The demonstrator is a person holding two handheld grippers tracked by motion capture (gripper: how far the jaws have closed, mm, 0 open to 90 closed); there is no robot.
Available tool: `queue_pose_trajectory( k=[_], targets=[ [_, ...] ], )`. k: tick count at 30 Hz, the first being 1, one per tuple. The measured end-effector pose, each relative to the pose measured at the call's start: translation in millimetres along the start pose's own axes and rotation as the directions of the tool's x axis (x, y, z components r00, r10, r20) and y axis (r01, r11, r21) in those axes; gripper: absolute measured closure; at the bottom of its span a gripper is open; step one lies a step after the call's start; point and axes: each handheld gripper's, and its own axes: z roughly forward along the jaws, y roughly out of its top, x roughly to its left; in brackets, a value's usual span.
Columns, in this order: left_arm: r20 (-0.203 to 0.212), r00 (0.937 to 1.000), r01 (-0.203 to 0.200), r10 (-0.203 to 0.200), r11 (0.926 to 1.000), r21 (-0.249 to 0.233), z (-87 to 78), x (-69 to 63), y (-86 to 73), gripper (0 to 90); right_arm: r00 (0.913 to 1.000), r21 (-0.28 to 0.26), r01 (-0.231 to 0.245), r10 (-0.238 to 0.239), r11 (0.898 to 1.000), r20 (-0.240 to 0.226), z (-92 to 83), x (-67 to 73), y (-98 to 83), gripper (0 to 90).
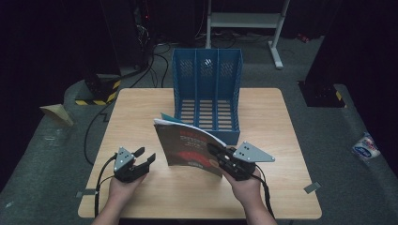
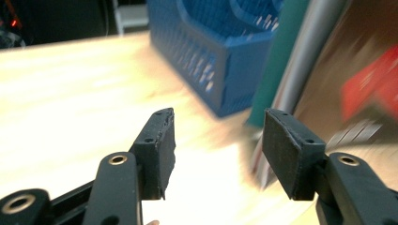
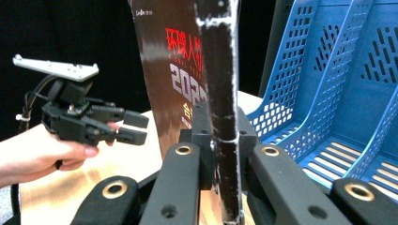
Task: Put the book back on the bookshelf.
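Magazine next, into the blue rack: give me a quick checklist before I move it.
1. Right gripper shut on the magazine edge: ok.
2. Magazine upright, lower edge on the table: ok.
3. Left gripper clear of the magazine, jaws open and empty: ok.
4. Blue file rack standing upright with its open front toward the magazine: ok.
5. Rack compartments free of other items: ok, as far as the high view shows.
6. Second thin teal item behind the magazine, held or loose: cannot tell.
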Motion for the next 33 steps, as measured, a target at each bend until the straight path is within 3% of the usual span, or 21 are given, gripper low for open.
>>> queue_pose_trajectory(
  k=[5, 9, 10, 12, 19, 21, 24, 27, 33],
  targets=[
    [-0.055, 0.9984, -0.012, 0.017, 0.9960, 0.088, 5.4, 7.3, -13.6, 43.7, 0.9998, 0.000, -0.017, 0.017, 1.000, 0.007, 0.4, -0.6, 0.3, 84.5],
    [-0.092, 0.9956, 0.028, -0.014, 0.9871, 0.158, 11.1, 13.4, -25.3, 42.9, 0.9998, 0.004, -0.022, 0.022, 1.000, 0.002, 0.5, 0.2, 1.2, 84.4],
    [-0.092, 0.9956, 0.028, -0.014, 0.9871, 0.158, 11.1, 13.4, -25.3, 42.8, 0.9997, 0.004, -0.024, 0.024, 1.000, 0.001, 0.3, 0.7, 1.2, 84.3],
    [-0.094, 0.9955, 0.027, -0.008, 0.9796, 0.199, 15.0, 13.9, -28.5, 42.0, 0.9995, 0.005, -0.031, 0.031, 1.000, 0.006, 0.1, 1.3, 1.3, 84.1],
    [-0.101, 0.9947, 0.040, -0.017, 0.9728, 0.228, 18.8, 13.9, -28.6, 38.5, 0.9991, 0.006, -0.021, 0.021, 1.000, 0.038, 0.3, 4.2, 1.7, 83.0],
    [-0.097, 0.9948, 0.051, -0.029, 0.9694, 0.240, 19.9, 13.7, -28.9, 34.8, 0.9991, 0.006, -0.023, 0.022, 1.000, 0.036, 0.4, 4.1, 1.8, 83.1],
    [-0.091, 0.9958, 0.029, -0.004, 0.9607, 0.276, 21.5, 13.0, -28.7, 32.2, 0.9990, 0.014, -0.013, 0.012, 1.000, 0.044, 0.0, 6.1, 2.4, 83.3],
    [-0.089, 0.9961, 0.032, -0.005, 0.9542, 0.297, 23.0, 11.8, -28.7, 31.1, 0.9986, 0.021, -0.019, 0.017, 1.000, 0.051, -0.1, 7.6, 3.0, 83.4],
    [-0.099, 0.9951, 0.024, 0.006, 0.9537, 0.300, 23.3, 8.9, -29.0, 30.8, 0.9975, 0.029, -0.043, 0.042, 0.999, 0.058, 0.7, 6.3, 4.8, 82.7]
  ],
)
